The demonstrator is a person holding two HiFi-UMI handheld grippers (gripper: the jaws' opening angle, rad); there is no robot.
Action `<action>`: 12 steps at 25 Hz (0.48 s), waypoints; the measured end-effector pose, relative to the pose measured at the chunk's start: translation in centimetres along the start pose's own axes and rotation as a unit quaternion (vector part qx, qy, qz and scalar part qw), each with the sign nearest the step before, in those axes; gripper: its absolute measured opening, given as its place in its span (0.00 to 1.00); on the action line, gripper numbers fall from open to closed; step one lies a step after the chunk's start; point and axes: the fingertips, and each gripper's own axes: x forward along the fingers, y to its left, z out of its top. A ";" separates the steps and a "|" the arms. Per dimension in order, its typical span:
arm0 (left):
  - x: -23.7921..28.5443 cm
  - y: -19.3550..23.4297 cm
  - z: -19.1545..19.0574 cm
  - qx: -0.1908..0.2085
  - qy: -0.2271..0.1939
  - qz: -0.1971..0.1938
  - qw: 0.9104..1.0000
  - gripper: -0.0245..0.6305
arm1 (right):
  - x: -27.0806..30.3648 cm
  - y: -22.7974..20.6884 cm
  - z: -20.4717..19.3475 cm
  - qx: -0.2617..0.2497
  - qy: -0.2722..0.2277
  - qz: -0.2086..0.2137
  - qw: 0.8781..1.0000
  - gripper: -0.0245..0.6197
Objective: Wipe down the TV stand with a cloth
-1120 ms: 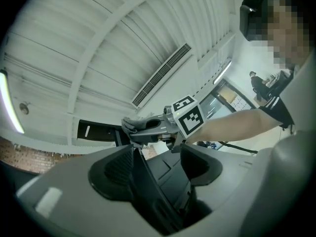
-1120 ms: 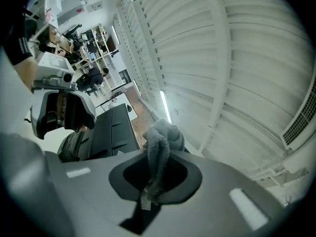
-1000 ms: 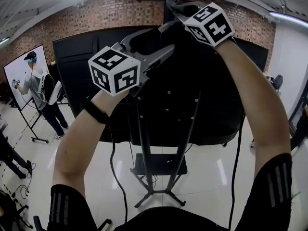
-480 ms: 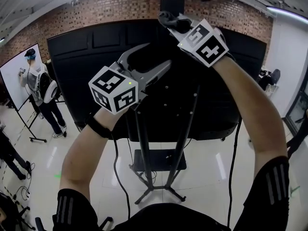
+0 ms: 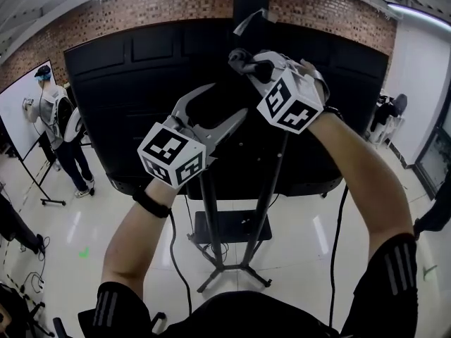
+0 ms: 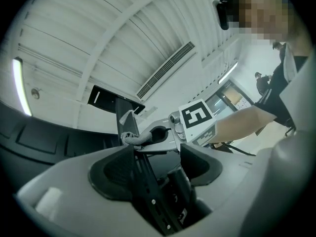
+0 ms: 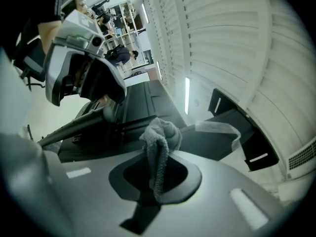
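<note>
The TV stand's two black uprights (image 5: 206,213) climb the back of a large black TV (image 5: 134,83) in the head view. My right gripper (image 5: 243,58) is raised near the top of the stand and shut on a bunched grey cloth (image 7: 160,137). In the left gripper view the cloth (image 6: 134,138) hangs off its jaws. My left gripper (image 5: 227,98) is open, lower and to the left. A black upright (image 6: 148,186) shows between its jaws, and I cannot tell whether it touches them.
Cables (image 5: 173,252) hang beside the uprights down to the stand's shelf (image 5: 232,227) and feet on a glossy white floor. A person (image 5: 55,122) stands at a whiteboard (image 5: 17,108) far left. A brick wall runs behind the TV.
Both grippers have come lower in the head view. The right gripper has moved left and down with the cloth, closer to the open left gripper. More of the TV's top now shows.
</note>
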 end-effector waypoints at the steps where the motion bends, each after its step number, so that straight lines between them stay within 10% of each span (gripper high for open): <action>1: -0.2 -0.2 -0.7 0.001 0.005 0.002 1.000 0.52 | 0.2 1.0 -0.3 -0.010 0.006 0.004 1.000 0.07; 12: -3.3 -3.1 -6.3 -0.012 0.033 0.019 0.999 0.52 | 1.2 8.3 -2.8 -0.087 0.053 0.003 0.995 0.07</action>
